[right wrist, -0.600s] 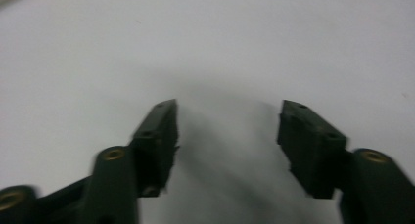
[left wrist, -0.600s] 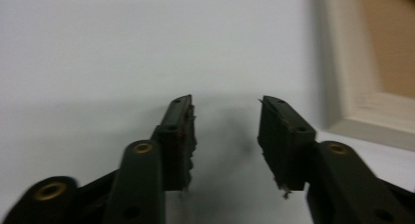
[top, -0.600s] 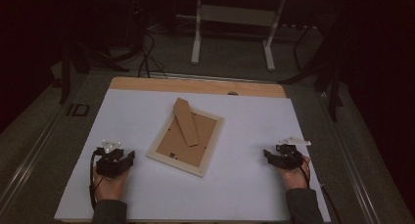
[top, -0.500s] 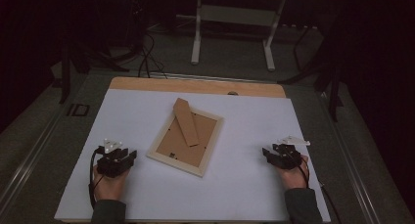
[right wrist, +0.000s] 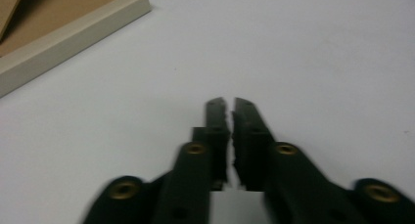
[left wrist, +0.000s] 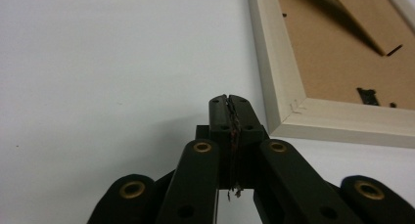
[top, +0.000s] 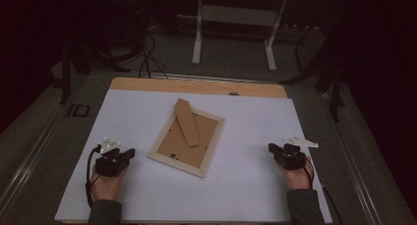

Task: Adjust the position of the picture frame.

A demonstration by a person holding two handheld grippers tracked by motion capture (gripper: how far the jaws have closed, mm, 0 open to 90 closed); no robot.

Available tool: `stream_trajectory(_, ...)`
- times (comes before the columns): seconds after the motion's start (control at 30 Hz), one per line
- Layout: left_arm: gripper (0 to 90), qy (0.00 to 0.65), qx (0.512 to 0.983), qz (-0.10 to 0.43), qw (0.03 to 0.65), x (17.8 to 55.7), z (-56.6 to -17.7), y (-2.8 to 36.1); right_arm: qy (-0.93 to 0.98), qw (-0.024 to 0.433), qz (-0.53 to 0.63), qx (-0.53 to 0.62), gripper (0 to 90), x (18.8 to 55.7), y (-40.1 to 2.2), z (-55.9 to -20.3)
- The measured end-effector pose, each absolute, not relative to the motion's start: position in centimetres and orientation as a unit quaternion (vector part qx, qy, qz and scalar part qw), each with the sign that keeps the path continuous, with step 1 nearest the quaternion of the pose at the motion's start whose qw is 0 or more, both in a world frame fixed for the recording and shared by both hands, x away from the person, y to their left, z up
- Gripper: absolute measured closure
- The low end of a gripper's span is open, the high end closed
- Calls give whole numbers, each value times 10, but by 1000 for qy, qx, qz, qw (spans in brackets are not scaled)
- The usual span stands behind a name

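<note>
A picture frame lies face down and askew in the middle of my smooth white worktop, its pale wooden border squaring off a brown fibreboard back with a flat stand strip. My left hand-held gripper sits just left of its near corner, jaws pressed together on nothing. My right hand-held gripper rests well apart across bare sheet, jaws likewise together.

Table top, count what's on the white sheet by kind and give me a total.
Picture frame, face down, back stand up: 1
Tongs, left and right, both shut and holding nothing: 2
Total: 3
</note>
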State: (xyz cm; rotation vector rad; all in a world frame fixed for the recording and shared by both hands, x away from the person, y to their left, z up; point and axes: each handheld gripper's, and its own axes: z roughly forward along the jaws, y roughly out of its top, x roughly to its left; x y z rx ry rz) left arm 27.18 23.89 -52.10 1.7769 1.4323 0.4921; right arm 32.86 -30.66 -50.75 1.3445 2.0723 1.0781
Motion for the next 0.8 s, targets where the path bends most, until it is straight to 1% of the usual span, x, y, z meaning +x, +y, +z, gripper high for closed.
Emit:
stream_trajectory(0.1, 900, 559, 708, 193, 385, 274, -519, 238, 743, 226, 394, 492, 898, 327, -303, -505)
stream_trajectory(0.2, 900, 558, 712, 195, 379, 278, -519, 237, 745, 221, 394, 490, 899, 329, -298, -504)
stream_trajectory(0.37, 900, 564, 702, 188, 393, 283, -514, 243, 744, 213, 406, 486, 898, 334, -291, -500)
stream_trajectory(0.47, 900, 557, 707, 188, 392, 286, -511, 245, 747, 219, 412, 473, 898, 340, -282, -488)
stream_trajectory(0.63, 900, 550, 708, 180, 405, 288, -513, 245, 752, 221, 419, 458, 897, 349, -271, -477)
stream_trajectory(0.7, 900, 556, 701, 179, 408, 289, -515, 244, 755, 222, 420, 452, 897, 351, -267, -475)
stream_trajectory(0.77, 900, 555, 705, 177, 406, 290, -516, 243, 758, 222, 421, 446, 897, 354, -261, -472)
stream_trajectory(0.8, 900, 556, 706, 184, 398, 290, -516, 242, 759, 222, 422, 443, 897, 355, -258, -471)
